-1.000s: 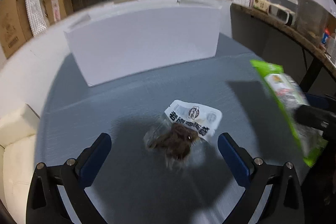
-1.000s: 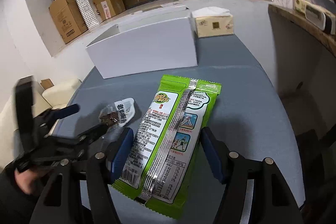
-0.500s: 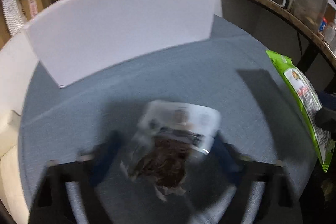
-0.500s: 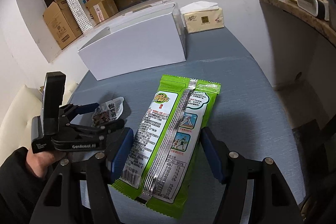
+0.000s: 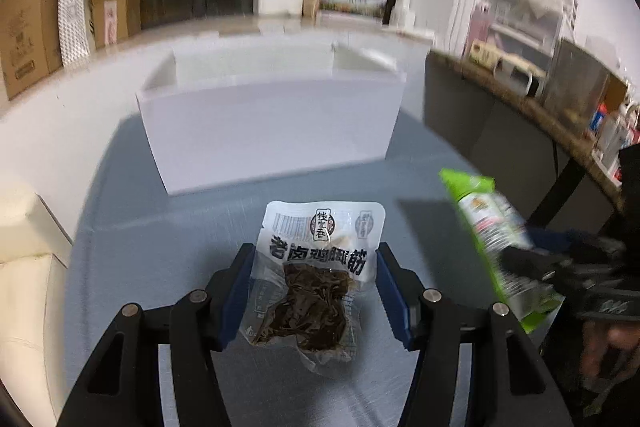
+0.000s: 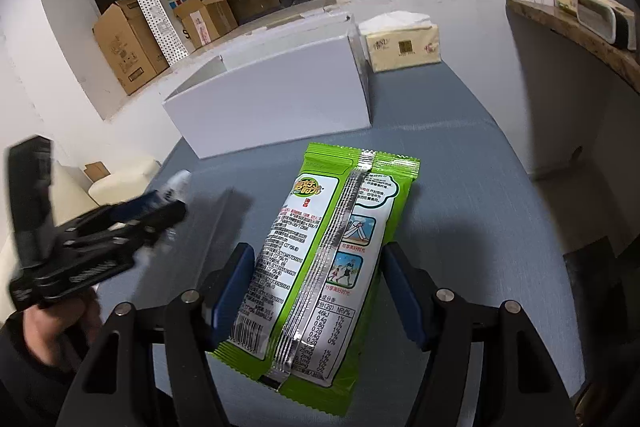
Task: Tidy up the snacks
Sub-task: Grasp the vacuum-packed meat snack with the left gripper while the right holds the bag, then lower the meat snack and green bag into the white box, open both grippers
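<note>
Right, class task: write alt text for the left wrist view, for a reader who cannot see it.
The left gripper is closing its blue-padded jaws on a clear pouch of dark braised snack, above a grey table. An open white box stands behind; at right, a green snack packet is held up.

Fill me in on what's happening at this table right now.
A person is sorting snacks with a handheld gripper in each hand. The left gripper is closing its jaws on a clear pouch of dark braised snack, lifted off the grey table. The right gripper grips a green snack packet. An open white box waits behind them.
</note>
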A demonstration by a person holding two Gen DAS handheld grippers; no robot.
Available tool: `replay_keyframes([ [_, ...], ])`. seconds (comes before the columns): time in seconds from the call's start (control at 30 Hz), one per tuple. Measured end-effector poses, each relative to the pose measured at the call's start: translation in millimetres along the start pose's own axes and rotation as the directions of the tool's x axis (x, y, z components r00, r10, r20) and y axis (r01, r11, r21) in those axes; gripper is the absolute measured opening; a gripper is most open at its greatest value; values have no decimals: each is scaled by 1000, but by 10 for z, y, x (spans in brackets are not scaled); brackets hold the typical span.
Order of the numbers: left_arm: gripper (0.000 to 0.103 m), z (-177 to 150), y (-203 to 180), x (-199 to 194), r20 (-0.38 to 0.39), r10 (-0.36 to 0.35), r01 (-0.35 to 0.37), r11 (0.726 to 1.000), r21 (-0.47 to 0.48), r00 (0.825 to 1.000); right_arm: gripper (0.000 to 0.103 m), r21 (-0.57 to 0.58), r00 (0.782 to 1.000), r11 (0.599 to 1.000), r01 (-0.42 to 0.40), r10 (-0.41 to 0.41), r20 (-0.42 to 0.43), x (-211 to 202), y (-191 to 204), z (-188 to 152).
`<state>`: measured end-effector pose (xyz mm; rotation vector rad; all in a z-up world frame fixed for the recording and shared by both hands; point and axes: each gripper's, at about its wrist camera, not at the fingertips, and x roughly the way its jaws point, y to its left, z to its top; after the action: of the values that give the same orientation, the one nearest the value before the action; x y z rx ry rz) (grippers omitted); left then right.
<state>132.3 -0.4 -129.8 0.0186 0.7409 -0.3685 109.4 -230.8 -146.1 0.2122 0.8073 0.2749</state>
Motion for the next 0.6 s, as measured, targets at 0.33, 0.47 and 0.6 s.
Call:
replay_keyframes([
  [0.33,64,1052,280,40,132,51,-46,998,-43,990,71,-126,990,992,-23,40,138,104,233,1105],
  [0.47,64,1493,454,305,138,76,-68,996,-61,988,71,-184,984,983,-6,39,173,336,366,1634],
  [0.6,66,1760,622,676,108,91,-80,992,-95,990,71,-207,987,978,3,31,159,705,431,2053],
])
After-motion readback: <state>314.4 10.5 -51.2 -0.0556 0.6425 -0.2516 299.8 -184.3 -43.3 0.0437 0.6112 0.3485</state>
